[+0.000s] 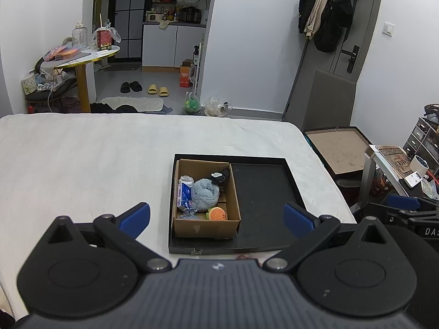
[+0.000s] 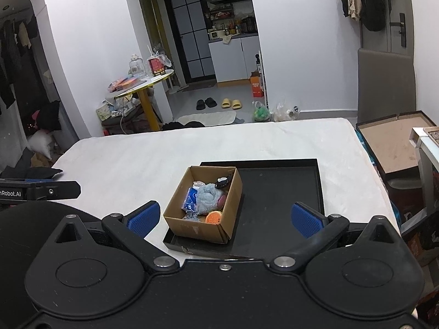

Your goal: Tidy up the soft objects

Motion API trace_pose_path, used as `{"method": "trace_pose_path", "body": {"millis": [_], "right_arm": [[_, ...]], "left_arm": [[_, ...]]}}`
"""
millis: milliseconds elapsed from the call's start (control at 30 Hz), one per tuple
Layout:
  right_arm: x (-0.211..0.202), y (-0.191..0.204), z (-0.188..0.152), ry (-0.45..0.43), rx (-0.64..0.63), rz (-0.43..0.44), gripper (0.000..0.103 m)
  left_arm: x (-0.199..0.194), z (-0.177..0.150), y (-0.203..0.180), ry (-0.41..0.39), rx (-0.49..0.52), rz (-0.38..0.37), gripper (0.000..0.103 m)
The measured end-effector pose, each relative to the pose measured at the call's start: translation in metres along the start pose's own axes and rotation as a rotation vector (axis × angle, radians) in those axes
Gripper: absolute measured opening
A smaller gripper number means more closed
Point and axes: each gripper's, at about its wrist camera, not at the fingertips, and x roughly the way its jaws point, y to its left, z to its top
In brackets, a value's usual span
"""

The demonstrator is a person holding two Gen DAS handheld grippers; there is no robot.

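Observation:
A cardboard box (image 1: 232, 192) (image 2: 231, 192) stands in the left half of a black tray (image 1: 263, 192) (image 2: 277, 192) on the white bed. In the box lie a grey-blue plush (image 1: 204, 193) (image 2: 207, 198), a blue tissue pack (image 1: 183, 192) (image 2: 190, 198), an orange burger toy (image 1: 217, 213) (image 2: 214, 217) and a black soft item (image 1: 219, 176) (image 2: 223, 183). My left gripper (image 1: 216, 219) is open and empty, held above the box's near end. My right gripper (image 2: 225, 218) is open and empty, just short of the box.
The white bed (image 1: 82, 159) (image 2: 123, 159) spreads to the left and beyond the tray. The tray's right half is bare. An open flat box (image 1: 337, 148) (image 2: 392, 142) and cluttered shelves (image 1: 422, 142) stand right of the bed. The other gripper shows at each view's edge (image 1: 406, 205) (image 2: 38, 189).

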Motion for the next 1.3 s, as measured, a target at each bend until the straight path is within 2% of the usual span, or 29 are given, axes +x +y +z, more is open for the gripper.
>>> {"method": "trace_pose_path", "body": {"millis": [1300], "right_arm": [[0.0007,-0.0016,-0.0011,0.014,0.010,-0.008,0.103]], "left_arm": [[0.0001,-0.0001,-0.0025,0.006,0.004,-0.002,0.102]]}}
